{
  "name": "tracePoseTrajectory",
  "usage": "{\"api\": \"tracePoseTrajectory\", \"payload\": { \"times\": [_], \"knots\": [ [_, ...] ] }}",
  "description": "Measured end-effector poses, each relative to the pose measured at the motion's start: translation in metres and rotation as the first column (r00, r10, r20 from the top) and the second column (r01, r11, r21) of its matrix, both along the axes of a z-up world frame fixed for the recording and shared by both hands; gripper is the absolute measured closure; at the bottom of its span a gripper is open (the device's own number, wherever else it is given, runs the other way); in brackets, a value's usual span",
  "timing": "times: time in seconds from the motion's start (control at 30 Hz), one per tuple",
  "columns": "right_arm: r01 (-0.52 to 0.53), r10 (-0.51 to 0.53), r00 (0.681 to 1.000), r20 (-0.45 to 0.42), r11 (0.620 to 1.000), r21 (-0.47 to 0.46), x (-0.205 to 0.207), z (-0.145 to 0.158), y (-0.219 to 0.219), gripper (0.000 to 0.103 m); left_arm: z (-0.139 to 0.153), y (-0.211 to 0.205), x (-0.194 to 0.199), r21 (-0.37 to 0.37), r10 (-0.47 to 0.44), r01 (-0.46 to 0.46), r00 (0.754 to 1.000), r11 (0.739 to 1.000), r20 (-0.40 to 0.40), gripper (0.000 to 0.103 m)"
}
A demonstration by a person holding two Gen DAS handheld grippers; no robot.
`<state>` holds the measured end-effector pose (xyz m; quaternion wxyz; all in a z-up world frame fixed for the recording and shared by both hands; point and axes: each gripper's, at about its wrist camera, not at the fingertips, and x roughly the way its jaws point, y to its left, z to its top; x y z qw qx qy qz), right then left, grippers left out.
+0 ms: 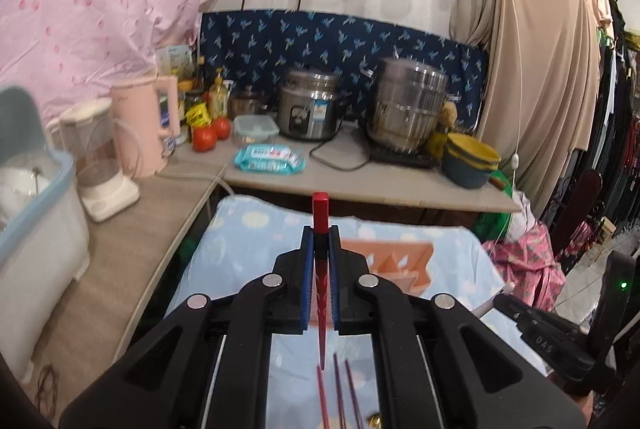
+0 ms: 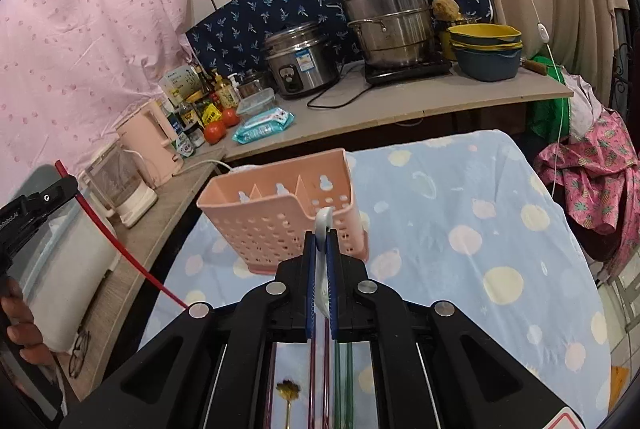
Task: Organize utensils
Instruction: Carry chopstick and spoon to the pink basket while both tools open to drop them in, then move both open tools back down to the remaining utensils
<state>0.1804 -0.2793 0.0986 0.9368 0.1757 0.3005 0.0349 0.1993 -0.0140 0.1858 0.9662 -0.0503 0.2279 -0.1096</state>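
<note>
My left gripper (image 1: 320, 235) is shut on a red chopstick (image 1: 320, 215), held above the table with the blue patterned cloth (image 1: 248, 241); the same chopstick (image 2: 120, 245) and left gripper show at the left of the right wrist view. My right gripper (image 2: 321, 241) is shut on a white utensil handle (image 2: 323, 225), just in front of a pink perforated utensil holder (image 2: 280, 213) with several compartments standing on the cloth. More chopsticks (image 1: 340, 393) and a small gold spoon (image 2: 288, 389) lie on the cloth below the grippers.
A counter (image 1: 360, 185) holds a rice cooker (image 1: 310, 105), steamer pot (image 1: 408, 105), stacked bowls (image 1: 472, 159), wipes pack (image 1: 270, 159), tomatoes (image 1: 206, 137), bottles. A pink kettle (image 1: 144, 125), blender (image 1: 102, 157) and white bin (image 1: 36, 213) stand at left. Clothes hang at right.
</note>
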Motion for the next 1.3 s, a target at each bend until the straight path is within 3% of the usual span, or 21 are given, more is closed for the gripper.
{"api": "tracePoseTrajectory", "payload": {
  "times": [0.23, 0.37, 0.8, 0.93, 1.0, 1.03, 1.1, 1.3],
  "knots": [
    [-0.004, 0.001, 0.999, 0.054, 0.999, 0.048, 0.053, 0.025, -0.004, 0.098, 0.051, -0.012, 0.036, -0.051, -0.007, 0.014, 0.992, 0.999, 0.123, 0.096],
    [-0.016, 0.012, 0.998, 0.054, 0.998, 0.061, 0.081, 0.022, -0.002, 0.098, 0.061, -0.018, 0.06, -0.054, 0.008, 0.001, 0.988, 0.999, 0.157, 0.096],
    [-0.005, 0.008, 0.998, -0.067, 0.999, 0.046, 0.119, -0.035, 0.001, 0.096, -0.009, -0.025, 0.109, -0.035, 0.002, -0.001, 1.0, 0.999, 0.004, 0.096],
    [0.01, -0.009, 0.999, -0.049, 1.0, 0.013, 0.11, -0.032, 0.003, 0.084, -0.021, -0.018, 0.111, -0.054, 0.006, -0.008, 1.0, 0.999, -0.03, 0.095],
    [0.019, -0.019, 0.999, -0.033, 1.0, -0.004, 0.101, -0.028, 0.004, 0.071, -0.021, -0.013, 0.107, -0.054, 0.02, -0.021, 0.999, 0.998, -0.027, 0.088],
    [0.021, -0.021, 0.999, -0.025, 1.0, -0.011, 0.096, -0.025, 0.005, 0.068, -0.02, -0.011, 0.103, -0.056, 0.029, -0.03, 0.999, 0.998, -0.027, 0.078],
    [0.016, -0.017, 1.0, -0.019, 1.0, -0.02, 0.085, -0.021, 0.008, 0.068, -0.02, -0.005, 0.095, -0.062, 0.042, -0.044, 0.999, 0.997, -0.026, 0.07],
    [0.002, -0.003, 0.999, -0.04, 1.0, -0.023, 0.041, -0.024, 0.014, 0.066, -0.032, 0.011, 0.059, -0.047, 0.055, -0.058, 0.997, 0.997, -0.054, 0.069]
  ]
}}
